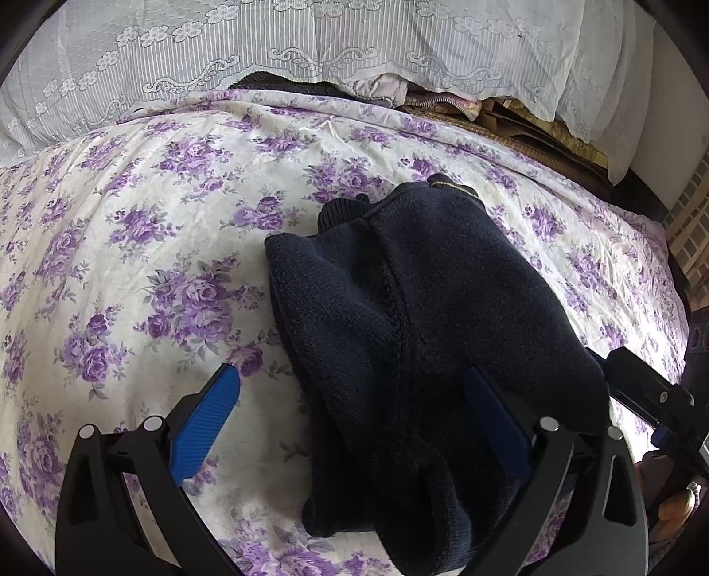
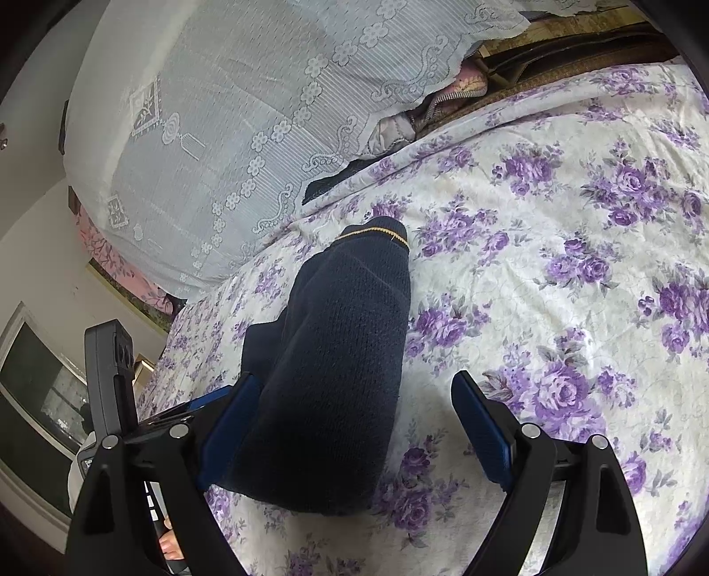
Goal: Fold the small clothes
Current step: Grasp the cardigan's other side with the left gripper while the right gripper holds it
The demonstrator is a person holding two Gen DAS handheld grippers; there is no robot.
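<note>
A dark navy knitted garment lies folded into a long bundle on the purple-flowered bedsheet. In the right wrist view the garment shows a thin yellow trim at its far end. My left gripper stands open above the bundle's near end; its right finger is over the knit and its left finger over bare sheet. My right gripper is open too, with the bundle's near end between its fingers. Its left pad is next to the knit and its right pad is well apart.
A white lace cover drapes over piled bedding at the back of the bed. The bed's edge and a tiled wall are at the right. Each gripper shows at the other view's edge: right gripper, left gripper.
</note>
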